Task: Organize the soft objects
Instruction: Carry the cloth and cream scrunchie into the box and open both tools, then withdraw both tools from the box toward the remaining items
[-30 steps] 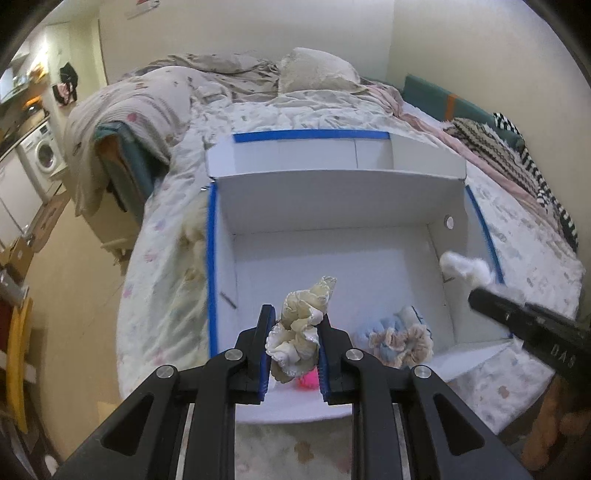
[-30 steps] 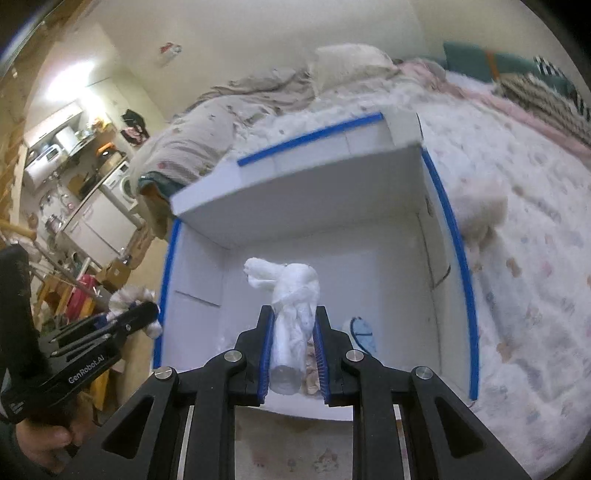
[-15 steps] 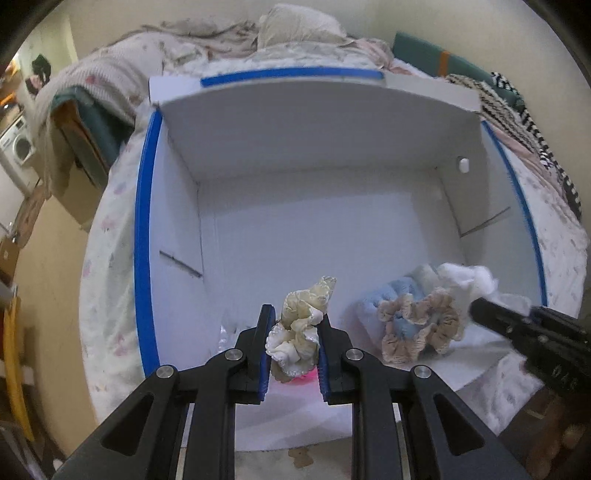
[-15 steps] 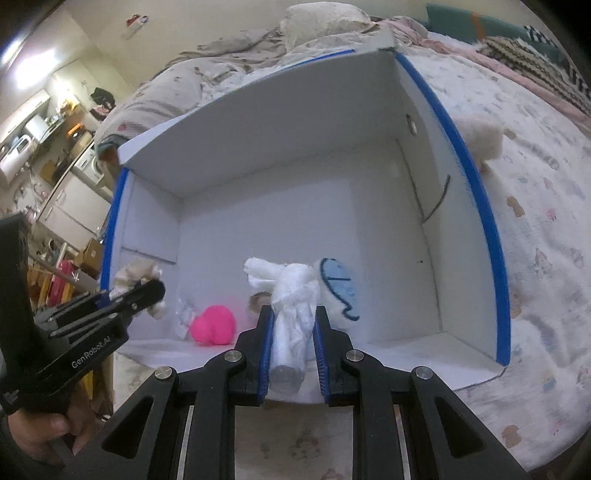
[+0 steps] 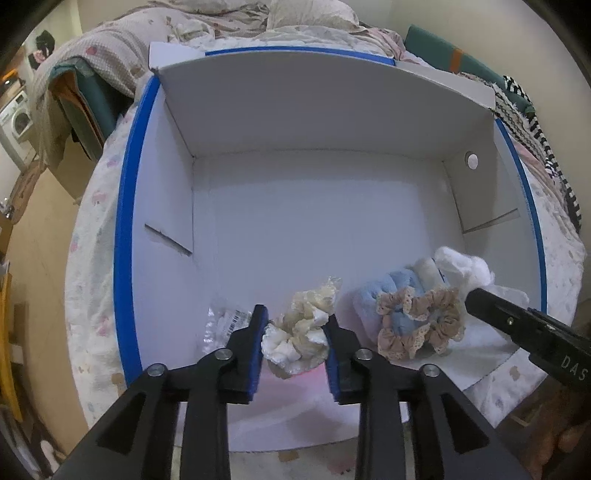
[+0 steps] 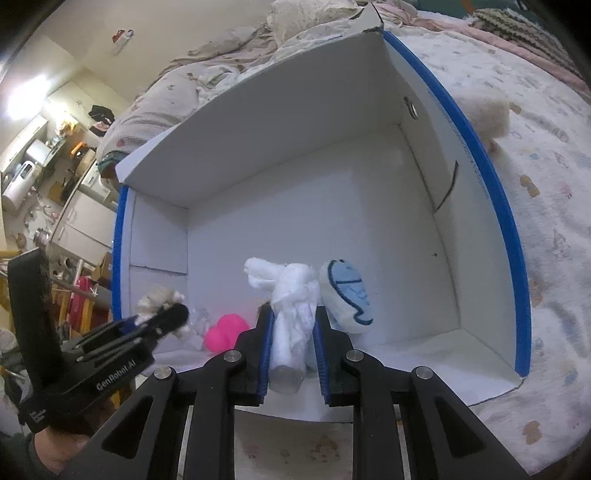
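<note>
A white cardboard box with blue-taped rims (image 5: 123, 236) (image 6: 491, 206) stands open on the bed. My left gripper (image 5: 295, 339) is inside its front edge, its jaws parted around a cream scrunchie (image 5: 301, 326) that still sits between the pads. My right gripper (image 6: 291, 339) holds a white knotted cloth (image 6: 291, 306) between jaws that have begun to part. In the box lie a beige scrunchie (image 5: 417, 325) on a light blue plush (image 5: 384, 295), a blue-faced white plush (image 6: 345, 295) and a pink ball (image 6: 225, 330).
A clear plastic wrapper (image 5: 225, 321) lies in the box's front left corner. A fluffy cream toy (image 6: 487, 114) lies on the floral bedspread (image 6: 546, 155) right of the box. Pillows and blankets pile up behind it (image 5: 207, 26).
Both grippers moved forward and down into the box. The left jaws opened wider around the cream scrunchie; the right jaws widened slightly around the white cloth.
</note>
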Motion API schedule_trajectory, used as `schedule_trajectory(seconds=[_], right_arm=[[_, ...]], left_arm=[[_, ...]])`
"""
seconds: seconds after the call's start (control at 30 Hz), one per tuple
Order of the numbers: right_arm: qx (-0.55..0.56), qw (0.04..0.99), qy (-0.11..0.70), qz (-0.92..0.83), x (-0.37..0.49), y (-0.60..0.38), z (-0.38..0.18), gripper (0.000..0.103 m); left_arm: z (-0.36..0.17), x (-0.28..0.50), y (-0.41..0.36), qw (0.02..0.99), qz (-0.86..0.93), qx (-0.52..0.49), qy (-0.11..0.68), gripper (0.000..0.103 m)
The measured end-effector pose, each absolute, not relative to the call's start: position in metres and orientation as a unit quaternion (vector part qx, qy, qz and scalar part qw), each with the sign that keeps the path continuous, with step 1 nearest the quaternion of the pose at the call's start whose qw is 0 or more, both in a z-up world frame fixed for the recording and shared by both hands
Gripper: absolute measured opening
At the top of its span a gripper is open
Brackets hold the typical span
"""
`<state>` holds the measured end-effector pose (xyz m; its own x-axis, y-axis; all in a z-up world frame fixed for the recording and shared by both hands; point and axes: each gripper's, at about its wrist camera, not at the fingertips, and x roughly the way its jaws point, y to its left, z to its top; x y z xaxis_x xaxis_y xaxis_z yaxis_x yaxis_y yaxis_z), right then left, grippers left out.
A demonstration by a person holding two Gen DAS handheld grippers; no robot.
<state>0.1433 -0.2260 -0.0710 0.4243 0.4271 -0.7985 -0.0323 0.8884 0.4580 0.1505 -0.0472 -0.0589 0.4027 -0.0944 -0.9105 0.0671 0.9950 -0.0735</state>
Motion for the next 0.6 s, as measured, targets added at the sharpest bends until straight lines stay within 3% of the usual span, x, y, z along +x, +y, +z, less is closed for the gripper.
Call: schedule_trajectory(seconds=[0.07,0.1,0.13,0.17,0.2,0.6], right_arm=[[0.185,0.826,0.516,0.133,0.1435,-0.2255,-0.0697,0.025],[0.182,0.827,0.517,0.127,0.1439,-0.2257,-0.0698,0.034],[0.181,0.827,0.519,0.119,0.1439,-0.2267,-0.0704,0.059],[0.180,0.828,0.520,0.109,0.1445,-0.2285,-0.0709,0.073],[0.181,0.832,0.514,0.103,0.1436,-0.2303,-0.0701,0.077],[0.179,0.836,0.509,0.101,0.1419,-0.2332,-0.0663,0.077]], left_arm=[[-0.0569,0.1488,-0.0492,0.839,-0.049,-0.008,0.542,0.053],[-0.0556,0.1483,-0.0499,0.840,-0.048,-0.006,0.540,0.057],[-0.0543,0.1474,-0.0503,0.842,-0.048,-0.003,0.537,0.061],[-0.0535,0.1470,-0.0505,0.843,-0.048,-0.003,0.536,0.061],[-0.0534,0.1470,-0.0501,0.842,-0.048,-0.006,0.537,0.061],[-0.0531,0.1426,-0.0424,0.849,-0.021,0.004,0.527,0.061]])
